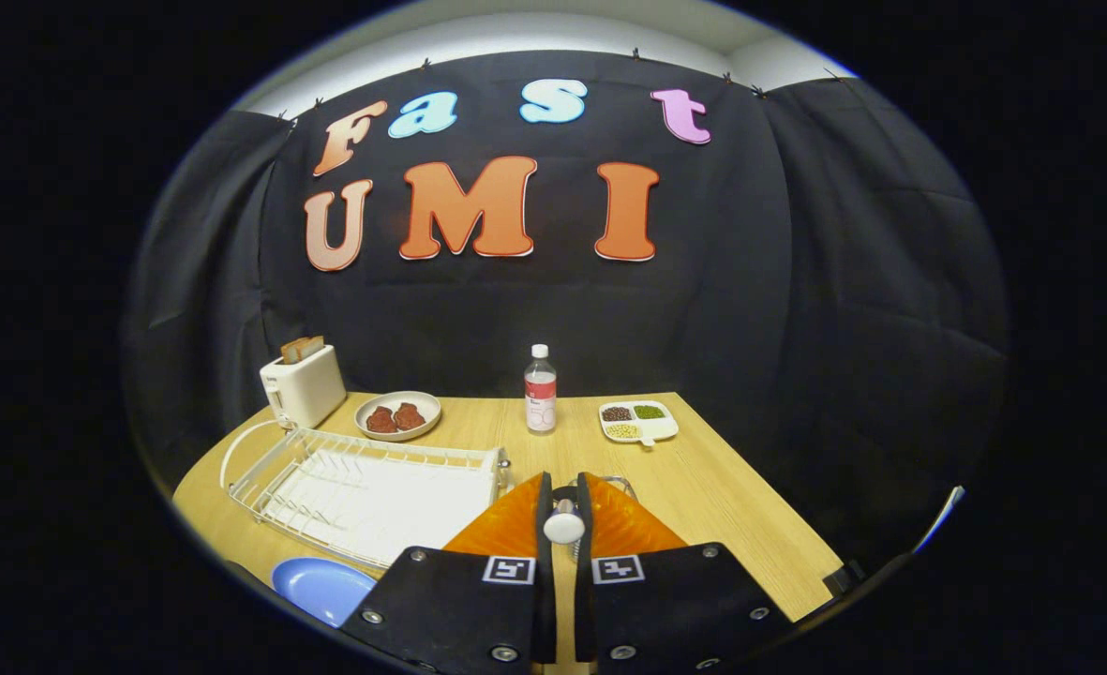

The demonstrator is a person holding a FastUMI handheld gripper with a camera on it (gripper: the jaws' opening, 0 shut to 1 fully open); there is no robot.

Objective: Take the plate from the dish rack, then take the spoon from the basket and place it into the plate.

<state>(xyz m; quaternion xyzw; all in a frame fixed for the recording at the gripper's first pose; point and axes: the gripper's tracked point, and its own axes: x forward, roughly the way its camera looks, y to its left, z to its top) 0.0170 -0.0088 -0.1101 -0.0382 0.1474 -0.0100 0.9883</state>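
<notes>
**Two fingers pinch a spoon handle above the bench**

Two fingers (pixel 514 525) of the gripper (pixel 563 511) stand nearly together, clamped on the spoon (pixel 563 525). Its rounded handle end faces the camera between them, so its long axis runs away from the view, toward the basket (pixel 617 484) whose wire rim peeks out just beyond the fingertips. How the bowl end sits cannot be told.

Beside the left finger, close to the near bench (pixel 722 497) edge, lies the blue plate (pixel 323 588), flat and bare. Beyond it the white dish rack (pixel 366 487) stretches along the left side, its end close by the fingers.

Bare wood lies open to the right, out to the bench's right edge. Farther back stand a toaster (pixel 303 384), a bowl (pixel 397 415) with two brown pieces, a bottle (pixel 540 389) upright, and a divided dish (pixel 638 421), well apart near the far edge.
</notes>
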